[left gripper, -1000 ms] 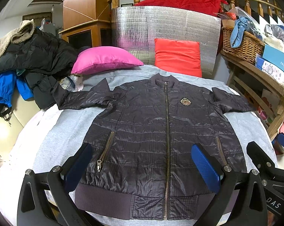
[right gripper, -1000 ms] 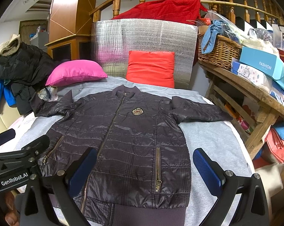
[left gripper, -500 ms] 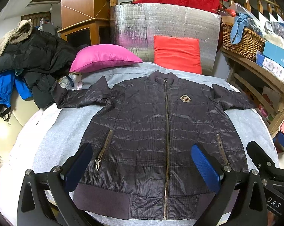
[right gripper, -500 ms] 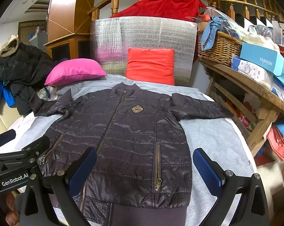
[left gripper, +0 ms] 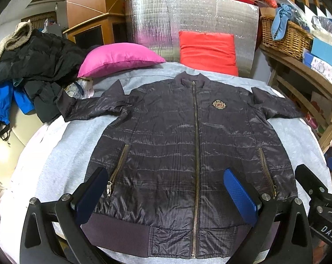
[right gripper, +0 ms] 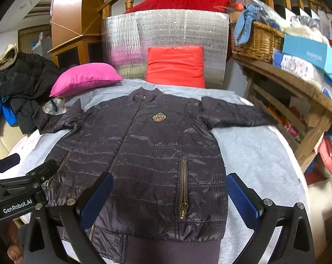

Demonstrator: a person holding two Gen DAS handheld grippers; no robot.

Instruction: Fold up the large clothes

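Note:
A dark quilted zip jacket (left gripper: 188, 149) lies flat, front up, on a grey-covered table (left gripper: 62, 154), sleeves spread to both sides. It also shows in the right wrist view (right gripper: 148, 154). My left gripper (left gripper: 166, 193) is open and empty, hovering above the jacket's hem. My right gripper (right gripper: 168, 198) is open and empty, above the jacket's lower right pocket. The left gripper's body (right gripper: 18, 191) shows at the left edge of the right wrist view.
A pink pillow (left gripper: 119, 58) and a red pillow (left gripper: 207, 52) lie at the table's far end before a silver foil panel (left gripper: 188, 19). A heap of dark coats (left gripper: 31, 61) is at left. A wooden shelf (right gripper: 298, 92) with a wicker basket (right gripper: 258, 39) and boxes stands at right.
Both grippers have tilted or moved slightly, so the jacket sits a little lower in both views. The jacket has not moved and both grippers stay open.

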